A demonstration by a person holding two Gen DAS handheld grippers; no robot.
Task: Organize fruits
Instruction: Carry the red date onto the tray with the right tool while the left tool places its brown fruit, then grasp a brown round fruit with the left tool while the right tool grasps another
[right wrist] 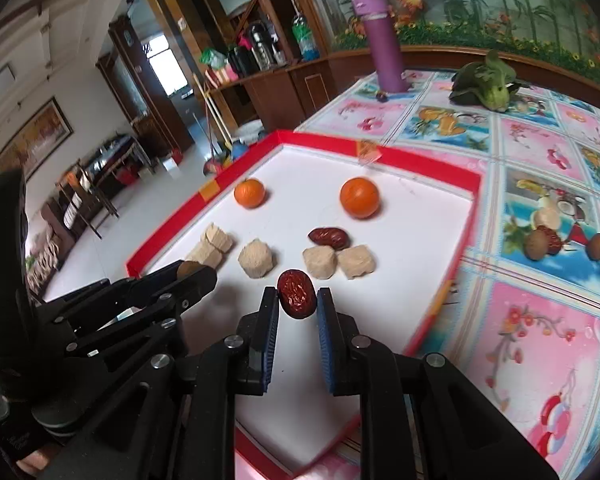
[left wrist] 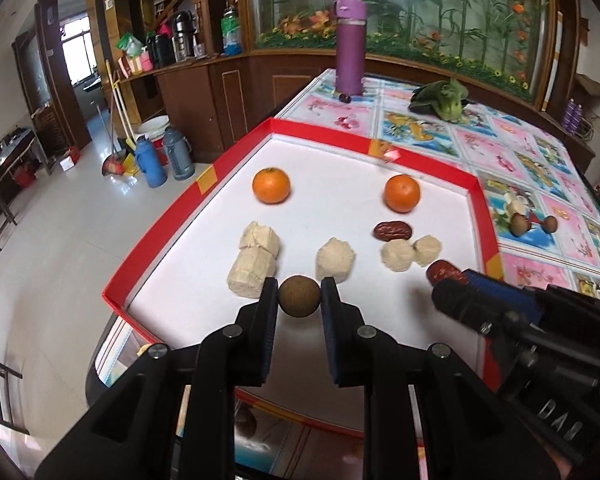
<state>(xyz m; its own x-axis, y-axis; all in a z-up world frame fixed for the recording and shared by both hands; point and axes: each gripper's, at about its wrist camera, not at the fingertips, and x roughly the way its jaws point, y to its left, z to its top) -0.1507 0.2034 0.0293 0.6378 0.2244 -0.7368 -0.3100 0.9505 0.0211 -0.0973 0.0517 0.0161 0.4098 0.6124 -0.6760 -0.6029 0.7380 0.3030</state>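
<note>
A red-rimmed white tray [left wrist: 480,200] [right wrist: 474,184] holds two oranges [left wrist: 271,185] [left wrist: 402,193], several pale sugarcane chunks [left wrist: 254,268] [right wrist: 257,258] and a red date [left wrist: 393,231] [right wrist: 329,237]. My left gripper [left wrist: 299,295] is shut on a brown longan [left wrist: 299,295] above the tray's near end. My right gripper [right wrist: 297,295] is shut on a second red date [right wrist: 296,294], just right of the left one; that date's tip [left wrist: 444,272] shows in the left wrist view.
On the patterned tablecloth right of the tray lie two loose longans [right wrist: 537,244] [right wrist: 597,246]. A purple flask [left wrist: 350,46] and a leafy green vegetable [left wrist: 444,100] stand at the far end. The table edge drops to a tiled floor on the left.
</note>
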